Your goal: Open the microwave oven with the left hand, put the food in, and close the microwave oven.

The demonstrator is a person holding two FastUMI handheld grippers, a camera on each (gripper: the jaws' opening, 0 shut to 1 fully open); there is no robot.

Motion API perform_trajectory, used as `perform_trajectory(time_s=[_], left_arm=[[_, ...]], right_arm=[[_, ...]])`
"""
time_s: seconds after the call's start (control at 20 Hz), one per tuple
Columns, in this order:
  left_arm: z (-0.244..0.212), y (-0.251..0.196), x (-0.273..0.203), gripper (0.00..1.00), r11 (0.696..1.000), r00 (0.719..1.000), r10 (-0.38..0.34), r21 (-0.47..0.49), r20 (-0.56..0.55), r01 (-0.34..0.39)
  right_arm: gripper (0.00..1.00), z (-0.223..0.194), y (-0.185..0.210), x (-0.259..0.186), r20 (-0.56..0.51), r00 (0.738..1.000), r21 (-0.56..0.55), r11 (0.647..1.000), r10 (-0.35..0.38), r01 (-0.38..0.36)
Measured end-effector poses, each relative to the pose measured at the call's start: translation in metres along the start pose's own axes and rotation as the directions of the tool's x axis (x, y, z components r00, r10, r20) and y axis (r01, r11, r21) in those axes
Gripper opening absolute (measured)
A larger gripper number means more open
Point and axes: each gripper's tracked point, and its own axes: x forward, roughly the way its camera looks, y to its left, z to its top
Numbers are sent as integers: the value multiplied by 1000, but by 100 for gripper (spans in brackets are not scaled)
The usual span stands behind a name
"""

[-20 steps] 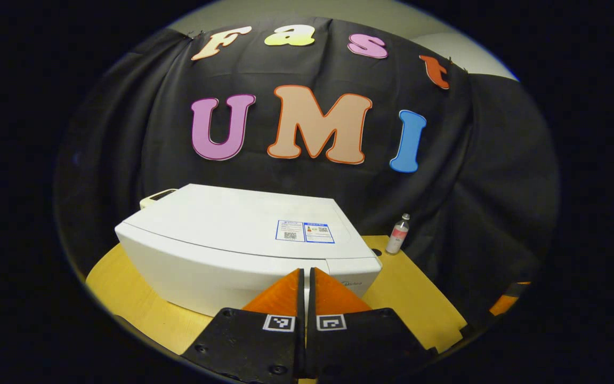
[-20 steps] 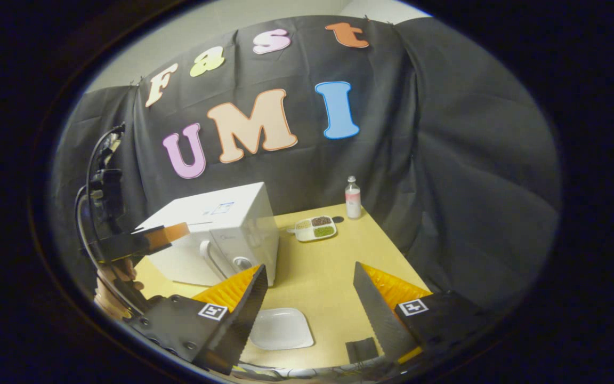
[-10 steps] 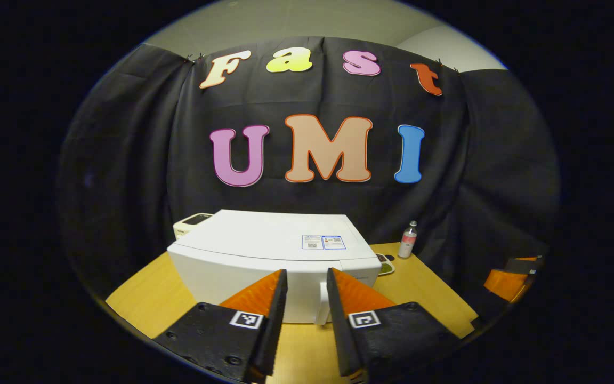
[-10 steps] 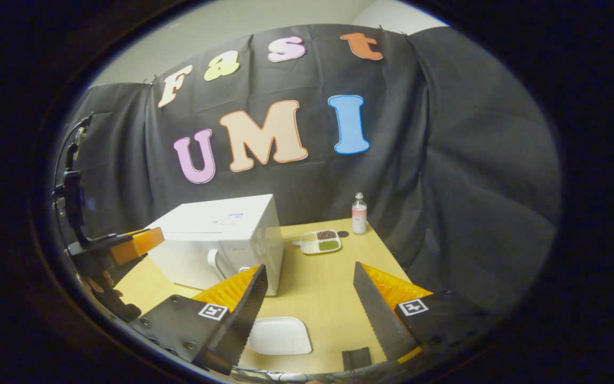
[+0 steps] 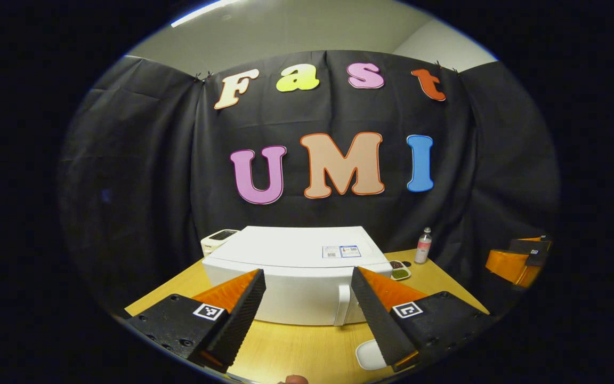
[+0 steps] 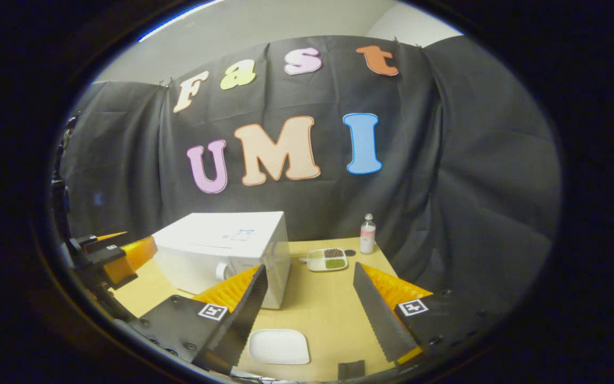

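Microwave [image 5: 296, 266] sits on the table [image 5: 307, 346], door shut, vertical handle [image 5: 343, 305] on its front toward the right. Looks like nothing of the task is done yet: door not opened, food not in

My left claw [image 5: 307, 298] is wide open, holding nothing, in front of the door and short of the handle, not touching it

My right claw [image 6: 309, 304] is also spread wide and empty, hovering over the table to the right of the microwave. A divided food tray [image 6: 327, 259] rests far back on the table beside a small bottle [image 6: 367, 233]; a white plate [image 6: 279, 346] lies bare near my right claw

Left to do, as I judge it: close left claw on handle, swing door open, carry food in, shut door. Which dish counts as the food I cannot say for sure; the tray seems likely
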Motion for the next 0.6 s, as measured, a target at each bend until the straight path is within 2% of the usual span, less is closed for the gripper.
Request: perform_trajectory(time_s=[0.2,0.6], left_arm=[[11,8,-2,99,1000,1000,26,3,18,-26],[8,5,0,98,999,1000,23,-32,1,-23]], right_arm=[[92,12,-3,0,27,1000,27,1000,3,-4],[92,12,-8,-4,30,1000,27,1000,-4,3]])
